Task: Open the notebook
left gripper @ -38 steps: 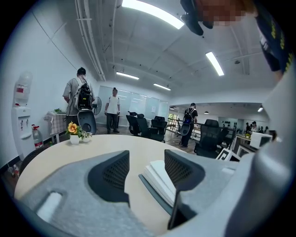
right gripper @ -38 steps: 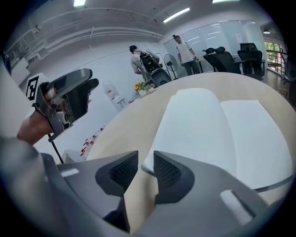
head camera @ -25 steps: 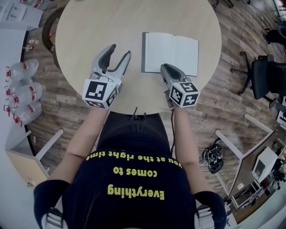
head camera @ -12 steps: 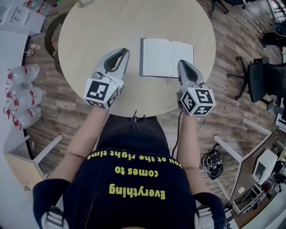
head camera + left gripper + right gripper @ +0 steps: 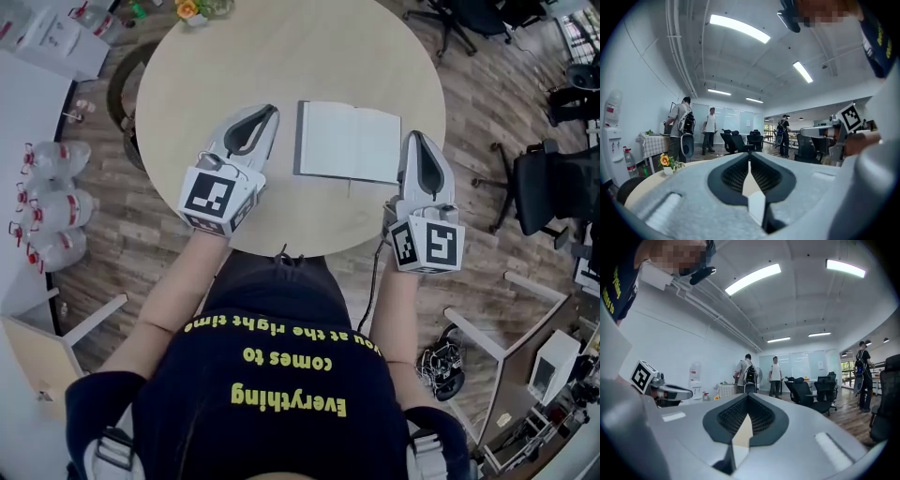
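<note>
On the round tabletop the notebook lies open, pages flat. Beside it, the left tongs and right tongs have both closed on nothing and lifted clear, so the opening looks finished.

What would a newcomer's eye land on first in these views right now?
The notebook stands out first. It lies open, pale pages up, near the middle of the round wooden table. Next come the two grippers on either side of it, the left gripper by its left edge and the right gripper by its right edge, both shut with nothing between their jaws.
</note>
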`<state>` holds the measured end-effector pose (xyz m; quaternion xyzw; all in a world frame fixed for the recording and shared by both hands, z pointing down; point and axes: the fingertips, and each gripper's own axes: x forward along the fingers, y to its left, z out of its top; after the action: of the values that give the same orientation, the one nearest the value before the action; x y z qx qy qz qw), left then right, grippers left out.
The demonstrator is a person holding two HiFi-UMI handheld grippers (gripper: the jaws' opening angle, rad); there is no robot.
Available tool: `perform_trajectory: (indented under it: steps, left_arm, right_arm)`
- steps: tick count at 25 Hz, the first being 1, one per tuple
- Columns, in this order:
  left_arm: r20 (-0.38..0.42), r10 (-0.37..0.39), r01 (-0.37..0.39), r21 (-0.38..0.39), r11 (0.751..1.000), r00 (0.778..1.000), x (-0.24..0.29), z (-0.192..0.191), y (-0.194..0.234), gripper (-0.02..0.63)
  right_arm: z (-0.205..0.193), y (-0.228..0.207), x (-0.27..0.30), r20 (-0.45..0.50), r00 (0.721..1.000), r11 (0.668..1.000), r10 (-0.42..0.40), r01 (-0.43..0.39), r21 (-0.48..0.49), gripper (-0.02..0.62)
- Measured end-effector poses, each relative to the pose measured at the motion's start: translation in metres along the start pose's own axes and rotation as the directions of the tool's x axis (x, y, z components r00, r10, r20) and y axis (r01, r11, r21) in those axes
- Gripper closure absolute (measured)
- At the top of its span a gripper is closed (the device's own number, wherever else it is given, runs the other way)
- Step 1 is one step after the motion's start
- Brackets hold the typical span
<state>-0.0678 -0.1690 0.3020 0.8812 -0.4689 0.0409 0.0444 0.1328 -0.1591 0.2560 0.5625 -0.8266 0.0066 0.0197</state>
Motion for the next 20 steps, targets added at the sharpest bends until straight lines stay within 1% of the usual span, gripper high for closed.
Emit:
perform_trajectory:
  steps: [4, 6, 12, 15, 20]
  left_arm:
    - [0.014, 0.010, -0.010, 0.000, 1.000, 1.000, -0.005, 0.010, 0.001, 0.591]
    - [0.013, 0.021, -0.021, 0.002, 1.000, 1.000, -0.006, 0.013, 0.003, 0.591]
    - [0.023, 0.025, -0.025, 0.011, 1.000, 0.999, -0.007, 0.018, 0.005, 0.591]
    - [0.026, 0.023, -0.023, 0.005, 1.000, 0.999, -0.008, 0.019, 0.003, 0.591]
    - [0.030, 0.022, -0.022, 0.002, 1.000, 0.999, -0.007, 0.020, 0.000, 0.591]
  right_arm:
    - [0.018, -0.005, -0.007, 0.026, 1.000, 0.997, -0.007, 0.005, 0.076, 0.583]
    - [0.029, -0.011, -0.012, 0.041, 0.999, 0.996, -0.014, 0.011, 0.089, 0.583]
    - [0.047, -0.017, -0.019, 0.054, 0.998, 0.999, -0.039, 0.037, 0.037, 0.583]
    - [0.048, -0.016, -0.023, 0.056, 0.997, 0.998, -0.045, 0.043, 0.038, 0.583]
    - [0.044, -0.018, -0.025, 0.042, 0.997, 0.998, -0.060, 0.060, 0.012, 0.583]
